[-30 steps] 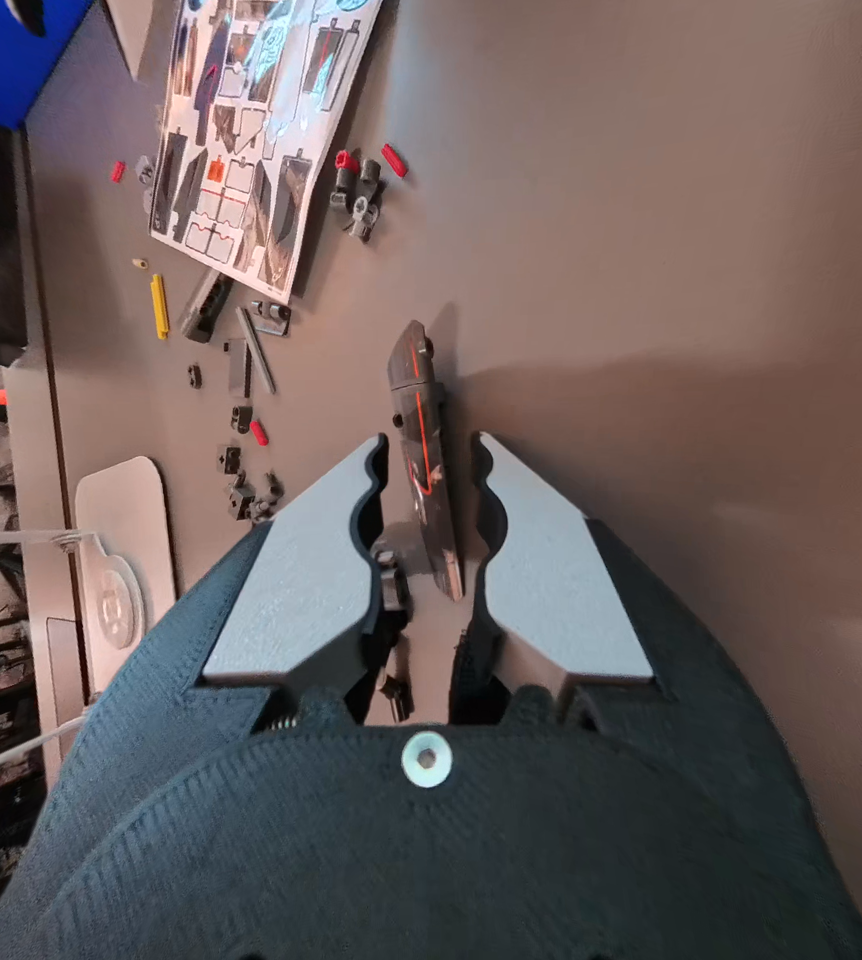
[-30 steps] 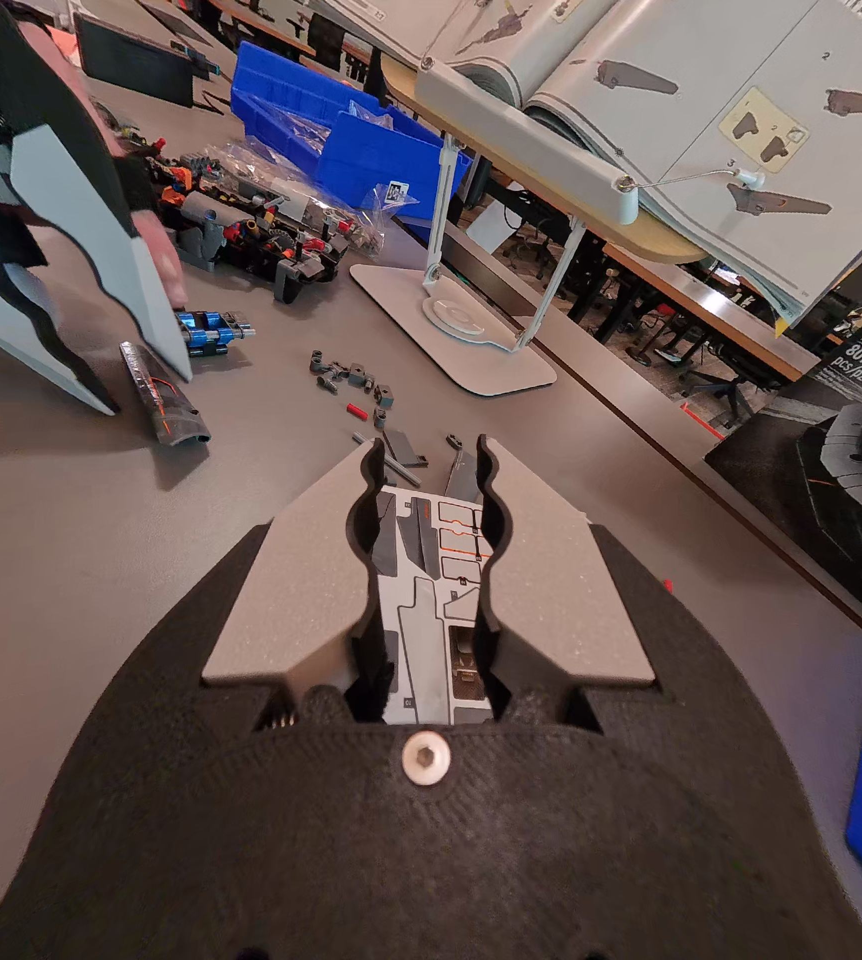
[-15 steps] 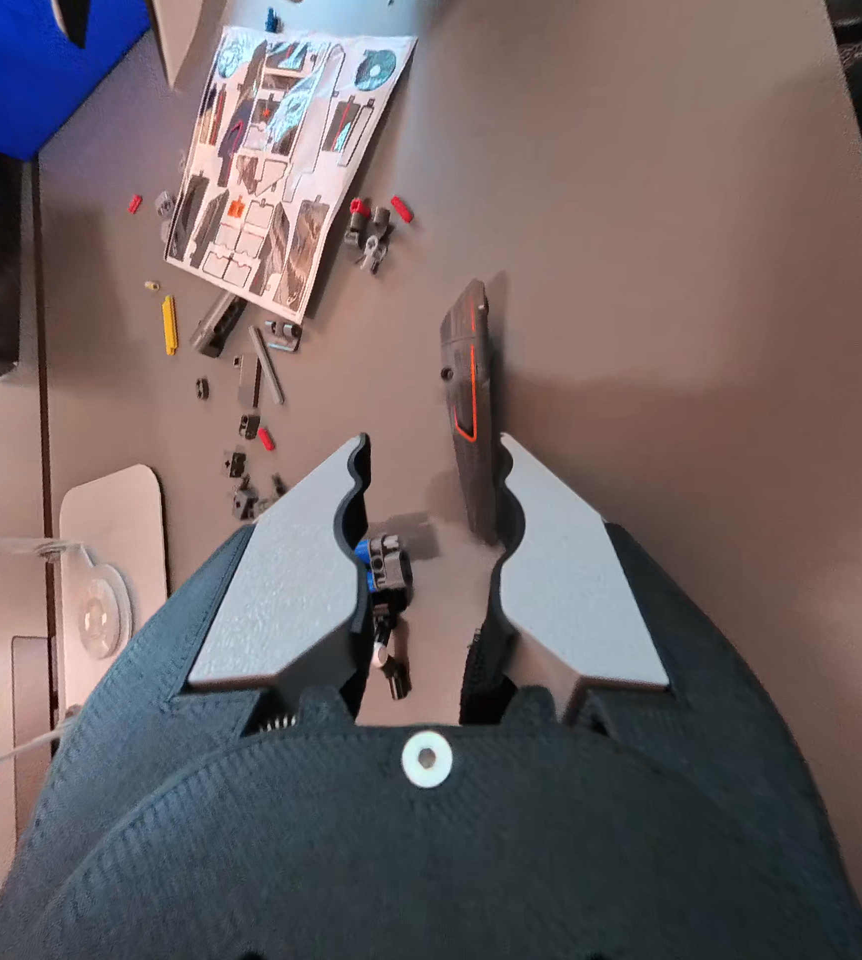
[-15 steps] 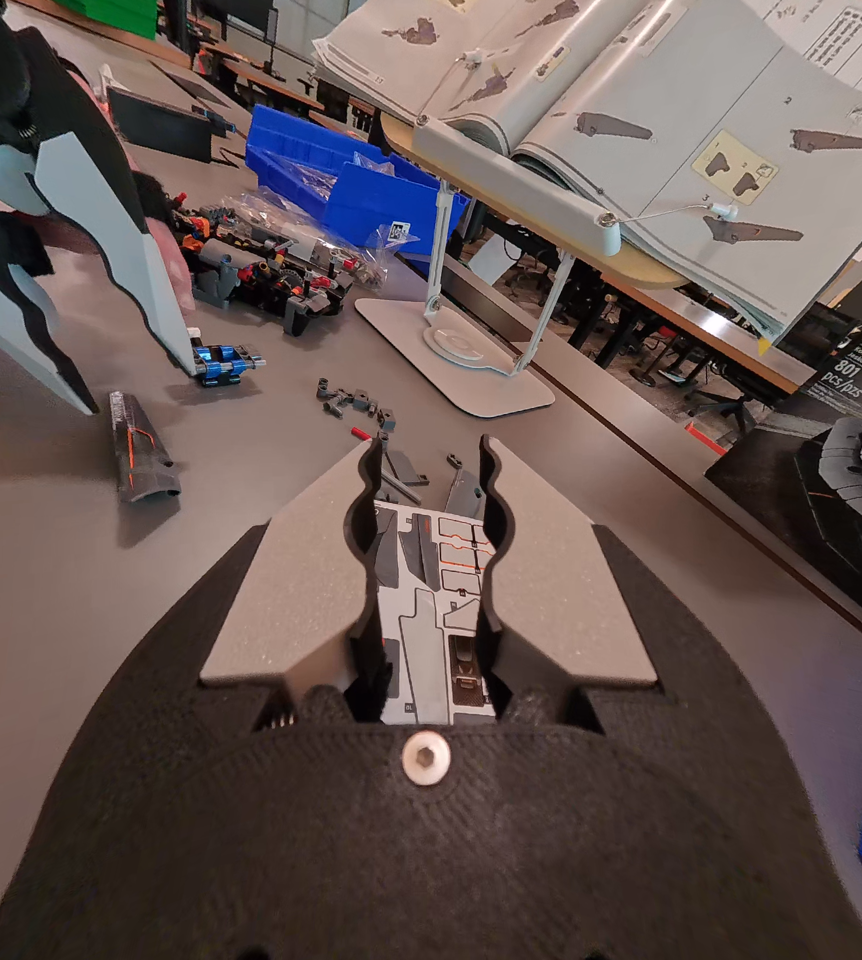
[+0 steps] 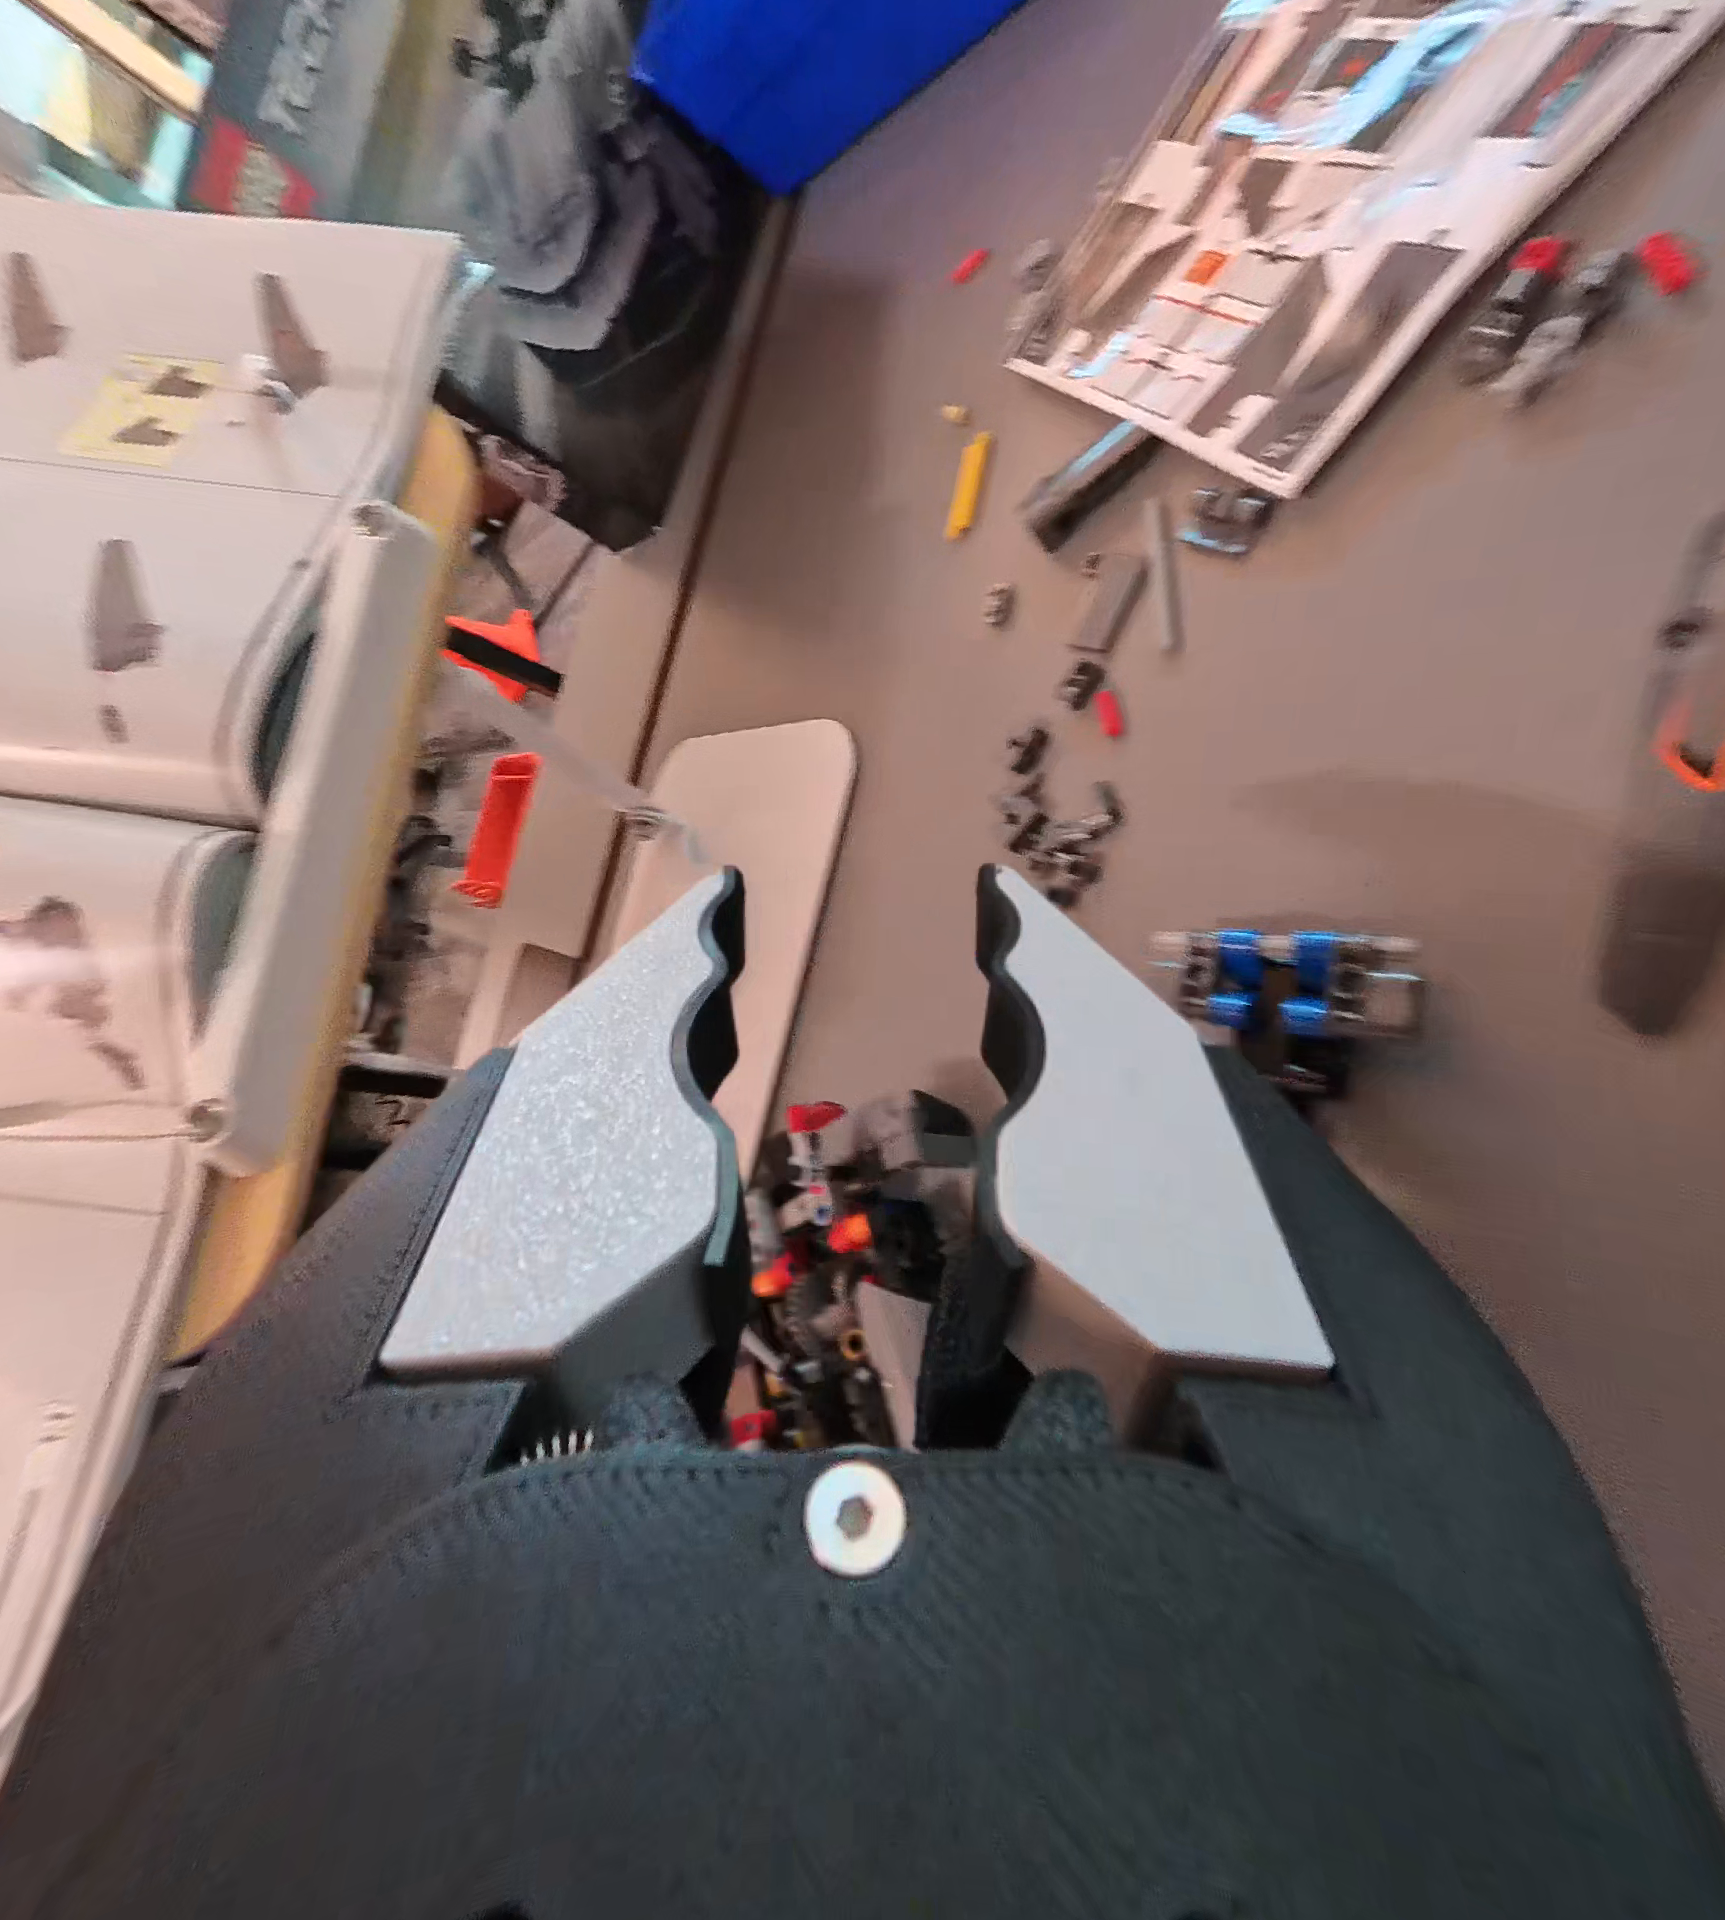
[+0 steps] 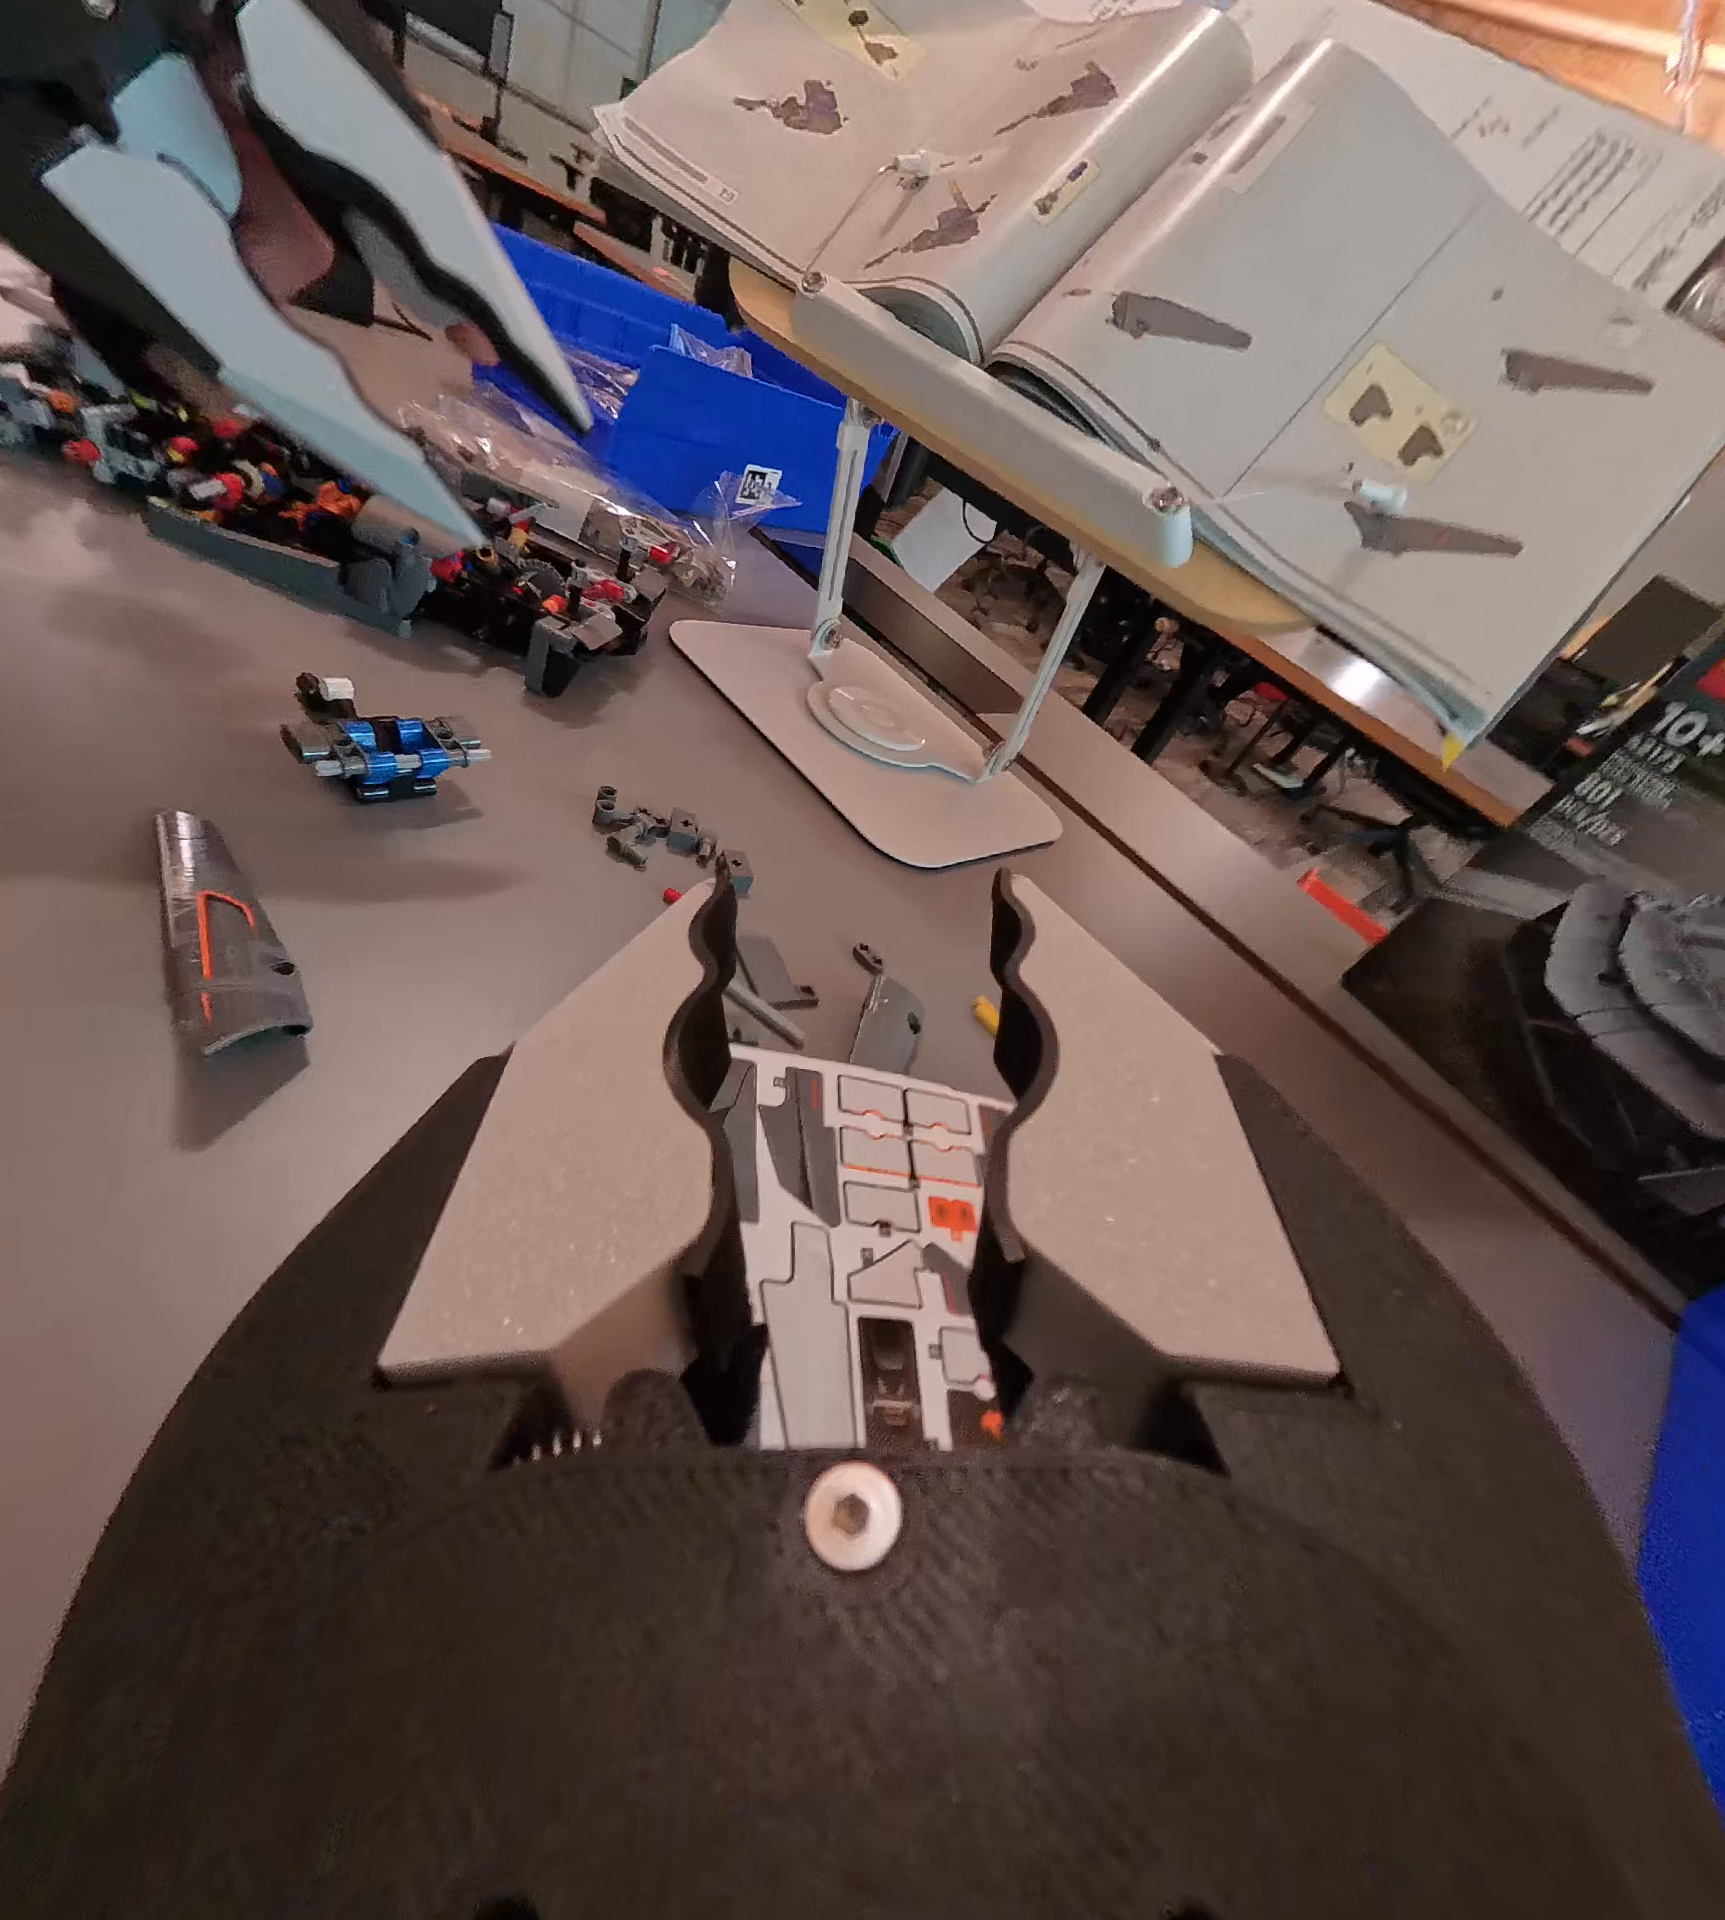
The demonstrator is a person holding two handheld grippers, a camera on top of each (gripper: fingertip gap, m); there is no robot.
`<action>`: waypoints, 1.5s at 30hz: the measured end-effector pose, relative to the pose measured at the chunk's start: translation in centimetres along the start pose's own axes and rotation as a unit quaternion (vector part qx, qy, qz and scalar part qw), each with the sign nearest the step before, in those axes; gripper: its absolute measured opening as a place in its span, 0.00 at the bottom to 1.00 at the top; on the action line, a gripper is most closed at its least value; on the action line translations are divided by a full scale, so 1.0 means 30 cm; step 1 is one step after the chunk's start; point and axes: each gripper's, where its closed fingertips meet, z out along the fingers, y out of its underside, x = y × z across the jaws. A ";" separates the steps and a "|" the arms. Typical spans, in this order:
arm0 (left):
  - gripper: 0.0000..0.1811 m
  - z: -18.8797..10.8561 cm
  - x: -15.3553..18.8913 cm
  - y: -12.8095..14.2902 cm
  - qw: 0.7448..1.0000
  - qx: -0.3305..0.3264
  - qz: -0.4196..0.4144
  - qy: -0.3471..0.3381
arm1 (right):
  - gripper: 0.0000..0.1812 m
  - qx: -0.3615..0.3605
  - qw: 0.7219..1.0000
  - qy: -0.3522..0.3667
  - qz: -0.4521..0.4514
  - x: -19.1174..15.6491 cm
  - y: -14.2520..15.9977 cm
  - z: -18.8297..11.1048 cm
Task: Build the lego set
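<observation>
Over the long lego car frame (image 6: 245, 509) at the far left, I hold my left gripper (image 6: 515, 473) wide apart with nothing in it. My right gripper (image 6: 858, 904) is spread too, above the sticker sheet (image 6: 868, 1226). Left of it lies the dark curved panel (image 6: 219, 935), near the small blue-pinned piece (image 6: 385, 753).

Bare table (image 6: 58, 1195) left of the curved panel (image 6: 219, 935); loose pieces (image 6: 666, 826) and book stand (image 6: 868, 727) crowding the right.

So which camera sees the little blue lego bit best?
The right wrist view. There the small blue assembly lies sharp and whole on the grey table. The left wrist view also shows it, but smeared by motion blur beside the left gripper.
</observation>
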 end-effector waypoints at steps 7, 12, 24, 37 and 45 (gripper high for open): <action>0.16 0.056 -0.296 -0.087 0.993 0.016 0.013 -0.114 | 0.21 -0.057 0.988 0.015 -0.144 0.057 -0.091 0.155; 0.11 0.121 -0.516 -0.174 0.984 0.043 -0.019 -0.175 | 0.22 -0.110 0.956 0.065 -0.264 0.251 -0.160 0.325; 0.02 0.330 -0.757 -0.043 0.970 0.001 -0.106 -0.220 | 0.23 -0.122 0.946 -0.034 -0.298 0.462 -0.197 0.645; 0.00 0.437 -0.679 -0.068 0.971 -0.059 0.019 -0.231 | 0.14 -0.172 0.931 -0.075 -0.313 0.502 -0.185 0.753; 0.00 0.443 -0.675 -0.065 0.973 -0.068 0.013 -0.219 | 0.21 -0.207 0.927 -0.116 -0.292 0.513 -0.193 0.735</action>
